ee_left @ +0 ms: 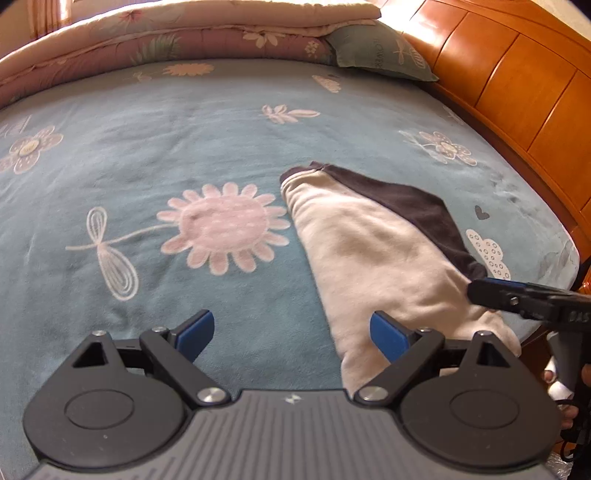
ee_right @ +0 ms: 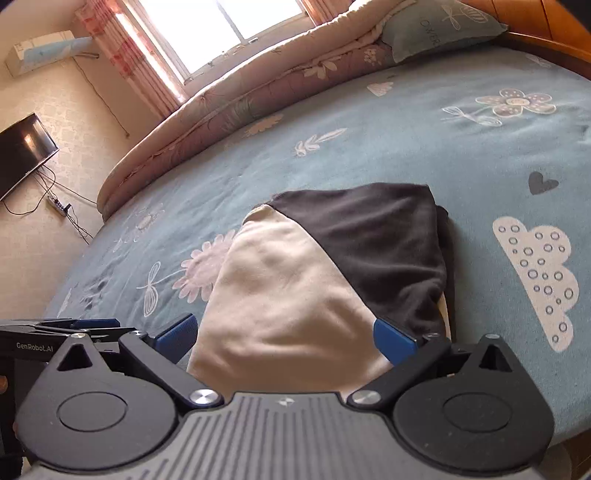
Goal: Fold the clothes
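A cream and dark brown garment (ee_left: pixel 373 243) lies folded into a long narrow shape on the blue bed sheet (ee_left: pixel 155 155). My left gripper (ee_left: pixel 293 334) hovers open just left of its near end, with only sheet between the blue pads. In the right wrist view the same garment (ee_right: pixel 314 280) fills the middle. My right gripper (ee_right: pixel 284 338) is open, its jaws straddling the near cream end without closing on it. The right gripper (ee_left: pixel 532 299) also shows at the right edge of the left wrist view, over the garment's near right corner.
The sheet (ee_right: pixel 424 140) carries flower and cloud prints. A rolled quilt (ee_left: pixel 177 40) and a green pillow (ee_left: pixel 376 48) lie along the far side. A wooden headboard (ee_left: pixel 517 85) runs along the right. A wall TV (ee_right: pixel 22 155), power strip and window (ee_right: pixel 221 29) are beyond the bed.
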{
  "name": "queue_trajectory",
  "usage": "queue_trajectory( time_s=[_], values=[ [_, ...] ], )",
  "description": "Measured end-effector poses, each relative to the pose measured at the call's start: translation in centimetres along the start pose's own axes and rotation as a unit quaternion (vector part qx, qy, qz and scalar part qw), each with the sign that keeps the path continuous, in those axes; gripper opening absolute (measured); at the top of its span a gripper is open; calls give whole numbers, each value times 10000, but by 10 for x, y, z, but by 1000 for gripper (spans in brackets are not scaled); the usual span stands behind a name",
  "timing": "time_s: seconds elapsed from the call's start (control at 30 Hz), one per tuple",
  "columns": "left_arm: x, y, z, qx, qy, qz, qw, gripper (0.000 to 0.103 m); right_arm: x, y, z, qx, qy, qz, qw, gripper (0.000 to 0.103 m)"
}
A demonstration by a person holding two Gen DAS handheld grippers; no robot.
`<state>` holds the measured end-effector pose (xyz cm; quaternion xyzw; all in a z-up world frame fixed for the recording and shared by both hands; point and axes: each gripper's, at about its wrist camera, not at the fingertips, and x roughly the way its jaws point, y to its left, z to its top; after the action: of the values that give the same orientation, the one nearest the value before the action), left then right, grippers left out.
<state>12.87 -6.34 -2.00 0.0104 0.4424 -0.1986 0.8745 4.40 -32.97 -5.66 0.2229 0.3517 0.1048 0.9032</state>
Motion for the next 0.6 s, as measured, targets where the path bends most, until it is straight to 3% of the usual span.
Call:
queue_trajectory(
  time_s=[0.23,0.37,0.43,0.6],
  values=[
    [-4,-3,4,-82,-25,-97,9999,91,17,-4,-14,53,139,-459,9988,103],
    [11,-12,2,-250,181,-602,9977,91,-4,-2,-16,-87,-20,-529,9986,103],
    [21,-24,0,-226,311,-927,9950,91,-8,-1,-17,-273,-69,-789,9965,103],
    [39,-58,-11,97,736,-1301,9887,91,-15,-1,-28,-772,-58,-1427,9867,103]
  ],
)
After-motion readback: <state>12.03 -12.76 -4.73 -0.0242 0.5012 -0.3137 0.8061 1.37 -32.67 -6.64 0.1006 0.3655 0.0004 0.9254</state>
